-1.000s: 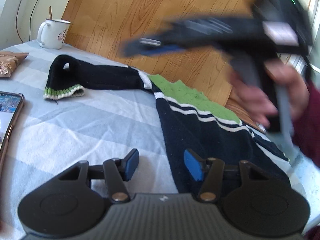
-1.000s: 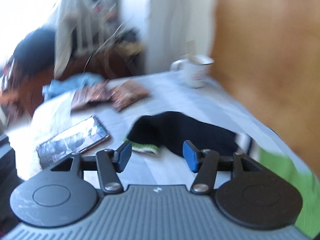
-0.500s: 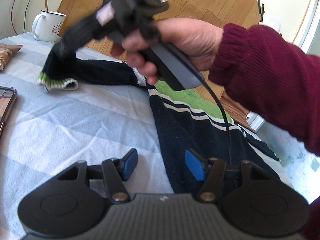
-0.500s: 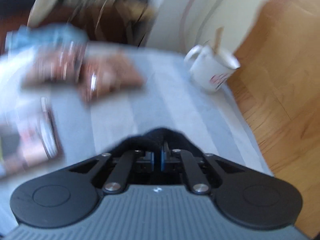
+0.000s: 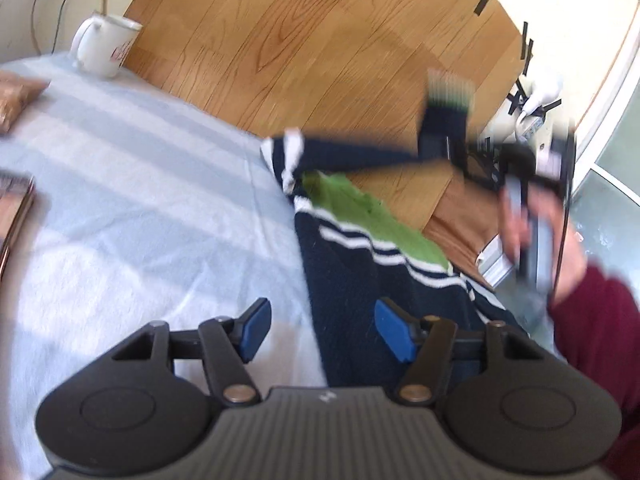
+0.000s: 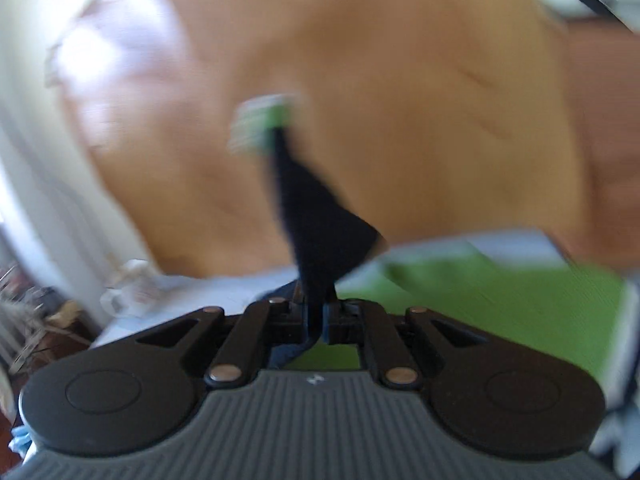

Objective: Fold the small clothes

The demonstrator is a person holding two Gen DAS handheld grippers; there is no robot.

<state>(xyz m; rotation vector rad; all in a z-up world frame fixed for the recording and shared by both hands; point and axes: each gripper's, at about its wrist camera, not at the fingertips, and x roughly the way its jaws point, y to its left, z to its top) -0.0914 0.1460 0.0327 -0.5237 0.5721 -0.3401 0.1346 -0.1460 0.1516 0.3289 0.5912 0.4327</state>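
A small navy sweater point(image 5: 360, 280) with white stripes and a green yoke lies at the right edge of the striped tablecloth point(image 5: 140, 200). My left gripper point(image 5: 320, 328) is open and empty, low over the sweater's left edge. My right gripper point(image 6: 316, 316) is shut on the sweater's navy sleeve point(image 6: 316, 216); the green-and-white cuff point(image 6: 264, 120) sticks out past the fingers. In the left wrist view the right gripper point(image 5: 460, 148) holds the sleeve point(image 5: 360, 154) stretched in the air to the right, above the sweater body.
A white mug point(image 5: 106, 46) stands at the table's far left corner. A phone point(image 5: 16, 208) and a brown packet point(image 5: 16, 96) lie at the left edge. Wooden floor point(image 5: 320, 40) lies beyond the table edge.
My right gripper closed on the sleeve near the cuff at the far left and carried it up and across to the right. My left gripper stayed open in place.
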